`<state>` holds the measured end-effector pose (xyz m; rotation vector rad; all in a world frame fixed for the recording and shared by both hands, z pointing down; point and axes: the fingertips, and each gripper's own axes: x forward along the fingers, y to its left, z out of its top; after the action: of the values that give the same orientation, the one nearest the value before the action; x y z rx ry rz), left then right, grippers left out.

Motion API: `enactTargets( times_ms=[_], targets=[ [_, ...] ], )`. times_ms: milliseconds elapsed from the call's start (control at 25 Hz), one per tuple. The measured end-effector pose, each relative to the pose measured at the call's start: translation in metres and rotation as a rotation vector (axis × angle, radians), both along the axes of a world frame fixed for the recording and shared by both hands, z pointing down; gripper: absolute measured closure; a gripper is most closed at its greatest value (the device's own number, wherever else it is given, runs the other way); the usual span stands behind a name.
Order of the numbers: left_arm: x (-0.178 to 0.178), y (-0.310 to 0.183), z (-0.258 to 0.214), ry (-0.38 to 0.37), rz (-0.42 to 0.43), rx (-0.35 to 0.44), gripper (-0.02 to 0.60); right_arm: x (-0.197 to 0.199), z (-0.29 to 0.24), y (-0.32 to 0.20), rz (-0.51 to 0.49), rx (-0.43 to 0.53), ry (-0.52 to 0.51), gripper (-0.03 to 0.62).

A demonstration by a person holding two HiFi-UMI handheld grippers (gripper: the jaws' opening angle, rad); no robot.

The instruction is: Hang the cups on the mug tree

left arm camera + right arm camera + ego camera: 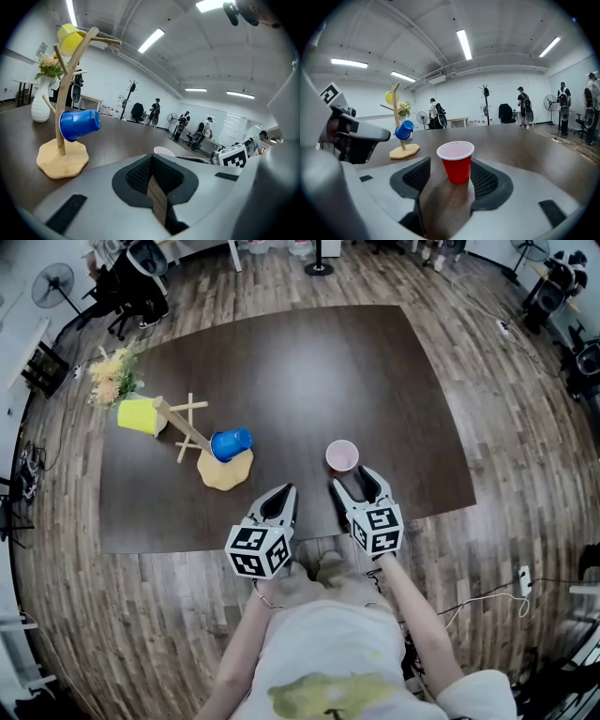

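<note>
Hazard noted at the right gripper (450, 180): the red cup (456, 165) is light and stands loose on the table (356, 362). If the jaws close off-centre or too hard, a pad could tip it, push it away or crush its thin wall.

Right gripper: jaws partly apart. The cup stands upright at their tips with both pads beside it, neither pressing. Nothing is gripped.

Left gripper (151, 161): jaws together and empty, held near the table's near edge, left of the right gripper.

The mug tree (225, 470) stands further left, well apart from the red cup. A blue cup (231, 442) hangs on a low peg and a yellow cup (141, 415) on a high one.

Second hazard: a cup carried across could knock those cups or rock the tree's base.
</note>
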<state>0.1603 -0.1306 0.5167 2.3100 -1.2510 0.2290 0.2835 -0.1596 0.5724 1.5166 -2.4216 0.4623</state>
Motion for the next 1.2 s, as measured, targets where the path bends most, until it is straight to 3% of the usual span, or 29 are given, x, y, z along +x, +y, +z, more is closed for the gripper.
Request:
enactTargets(
  times_ms=[240, 440, 680, 1200],
  targets=[
    [0.004, -0.009, 0.006, -0.005, -0.022, -0.013, 0.558, 0.0, 0.02, -0.019, -0.034, -0.04, 0.057, 0.273],
    [0.005, -0.021, 0.009, -0.014, -0.041, -0.025, 0.558, -0.005, 0.03, -0.036, -0.079, -0.059, 0.112, 0.247],
    [0.001, -0.029, 0.012, -0.017, -0.062, -0.03, 0.558, -0.013, 0.036, -0.046, -0.123, -0.069, 0.186, 0.243],
    [0.005, -0.038, 0.011, -0.018, -0.061, -0.027, 0.558, -0.017, 0.023, -0.06, -0.135, -0.038, 0.162, 0.276]
  ],
)
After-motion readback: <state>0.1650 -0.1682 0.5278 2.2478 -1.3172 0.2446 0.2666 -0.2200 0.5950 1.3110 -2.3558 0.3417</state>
